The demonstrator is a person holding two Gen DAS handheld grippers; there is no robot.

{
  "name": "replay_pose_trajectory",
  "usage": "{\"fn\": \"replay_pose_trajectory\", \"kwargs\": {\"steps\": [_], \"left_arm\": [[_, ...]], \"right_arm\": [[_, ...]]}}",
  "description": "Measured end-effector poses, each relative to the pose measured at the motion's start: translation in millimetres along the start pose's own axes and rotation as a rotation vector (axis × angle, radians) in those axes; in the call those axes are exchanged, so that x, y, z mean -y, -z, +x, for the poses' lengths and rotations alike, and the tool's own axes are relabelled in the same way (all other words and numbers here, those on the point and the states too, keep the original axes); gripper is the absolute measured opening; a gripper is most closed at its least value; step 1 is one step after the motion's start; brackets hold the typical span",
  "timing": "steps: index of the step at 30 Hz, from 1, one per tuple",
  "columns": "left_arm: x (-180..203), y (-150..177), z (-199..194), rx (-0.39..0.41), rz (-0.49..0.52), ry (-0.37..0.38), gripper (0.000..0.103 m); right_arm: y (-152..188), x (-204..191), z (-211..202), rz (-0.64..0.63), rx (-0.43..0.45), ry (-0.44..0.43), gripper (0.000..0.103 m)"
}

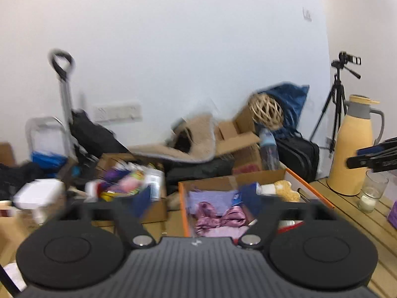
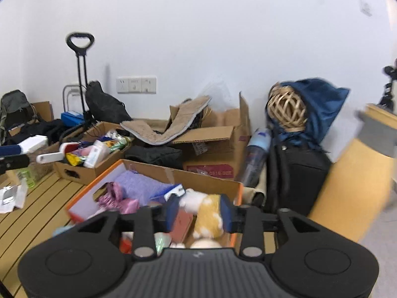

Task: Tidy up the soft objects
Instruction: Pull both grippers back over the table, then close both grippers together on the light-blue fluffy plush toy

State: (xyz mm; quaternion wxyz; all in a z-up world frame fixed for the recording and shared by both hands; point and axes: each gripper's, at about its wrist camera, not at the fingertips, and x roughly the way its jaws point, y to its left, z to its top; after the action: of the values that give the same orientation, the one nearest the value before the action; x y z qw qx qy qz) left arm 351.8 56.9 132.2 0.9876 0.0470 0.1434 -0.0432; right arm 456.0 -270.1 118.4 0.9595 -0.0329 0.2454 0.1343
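Note:
An orange-edged cardboard box (image 1: 183,200) (image 2: 82,193) stands on the slatted wooden table. It holds a purple towel (image 1: 211,197) (image 2: 141,186), pink satin cloth (image 1: 218,219) (image 2: 116,200) and a yellow and white plush toy (image 1: 285,190) (image 2: 208,213). My left gripper (image 1: 196,204) is open above the box, nothing between its blue pads. My right gripper (image 2: 199,212) hangs over the box's right end; its blue pads stand on either side of the plush toy, close to it, contact unclear.
A second cardboard box (image 2: 74,173) (image 1: 158,206) of mixed small items stands left. A yellow thermos (image 1: 352,144) and a glass candle (image 1: 372,193) stand right. Floor clutter behind: larger cartons (image 2: 213,144), black bags, a trolley (image 2: 82,79), a tripod (image 1: 337,99).

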Motion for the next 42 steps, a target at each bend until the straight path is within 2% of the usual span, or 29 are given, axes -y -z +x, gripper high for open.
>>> {"fn": "replay_pose_trajectory", "kwargs": {"steps": [1, 2, 3, 4, 5, 8, 12, 14, 17, 19, 22, 26, 28, 32, 33, 35, 38, 42], "left_arm": [[3.6, 9.6, -21.0, 0.042, 0.010, -0.029, 0.098], [9.4, 22.6, -45.0, 0.076, 0.023, -0.063, 0.103], [14.3, 34.7, -65.7, 0.097, 0.033, -0.086, 0.103], [17.4, 45.2, -83.2, 0.114, 0.031, -0.106, 0.103], [21.9, 60.1, -105.5, 0.122, 0.020, -0.126, 0.103], [28.5, 97.7, -161.2, 0.122, -0.021, -0.149, 0.103], [31.2, 139.6, -223.1, 0.084, -0.055, -0.187, 0.103], [25.7, 148.2, -238.1, 0.049, -0.102, -0.200, 0.103], [18.8, 151.6, -245.6, 0.040, -0.142, -0.217, 0.103], [15.7, 150.1, -243.8, 0.042, -0.137, -0.224, 0.103], [8.4, 147.6, -232.3, 0.045, -0.155, -0.213, 0.103], [-6.5, 145.7, -194.4, -0.002, -0.214, -0.147, 0.103], [-14.1, 142.5, -166.2, -0.046, -0.251, -0.125, 0.103], [-25.9, 139.6, -102.9, -0.116, -0.299, -0.087, 0.102], [-28.4, 136.7, -81.4, -0.139, -0.306, -0.071, 0.099], [-33.1, 132.8, -45.3, -0.171, -0.313, -0.037, 0.084], [-41.0, 130.5, 14.9, -0.258, -0.345, 0.011, 0.068], [-50.6, 136.3, 75.3, -0.342, -0.407, 0.086, 0.055]], "right_arm": [[10.4, -4.2, -22.4, -0.003, 0.029, 0.010, 0.065], [22.3, -8.8, -43.3, -0.003, 0.064, 0.021, 0.073], [34.1, -13.4, -61.9, -0.004, 0.096, 0.027, 0.088], [48.5, -20.1, -81.6, -0.006, 0.135, 0.031, 0.093], [67.8, -28.6, -104.6, -0.013, 0.179, 0.030, 0.094], [120.6, -52.8, -162.5, -0.014, 0.228, 0.016, 0.101], [187.2, -85.4, -225.8, 0.026, 0.235, 0.007, 0.103], [204.8, -96.6, -244.3, 0.042, 0.228, -0.018, 0.103], [214.4, -105.7, -253.5, 0.056, 0.217, -0.053, 0.103], [216.1, -111.8, -253.0, 0.051, 0.208, -0.033, 0.103], [213.4, -115.3, -247.2, 0.052, 0.208, -0.025, 0.103], [208.5, -121.0, -220.0, 0.077, 0.181, -0.060, 0.101], [203.1, -123.7, -195.4, 0.079, 0.154, -0.073, 0.090], [186.0, -130.7, -134.7, 0.118, 0.099, -0.114, 0.077], [180.7, -133.8, -117.8, 0.134, 0.090, -0.129, 0.073], [169.0, -139.8, -82.2, 0.155, 0.067, -0.156, 0.070], [153.1, -153.1, -26.9, 0.153, 0.040, -0.183, 0.066], [137.6, -166.8, 33.1, 0.136, -0.010, -0.228, 0.063]]}}
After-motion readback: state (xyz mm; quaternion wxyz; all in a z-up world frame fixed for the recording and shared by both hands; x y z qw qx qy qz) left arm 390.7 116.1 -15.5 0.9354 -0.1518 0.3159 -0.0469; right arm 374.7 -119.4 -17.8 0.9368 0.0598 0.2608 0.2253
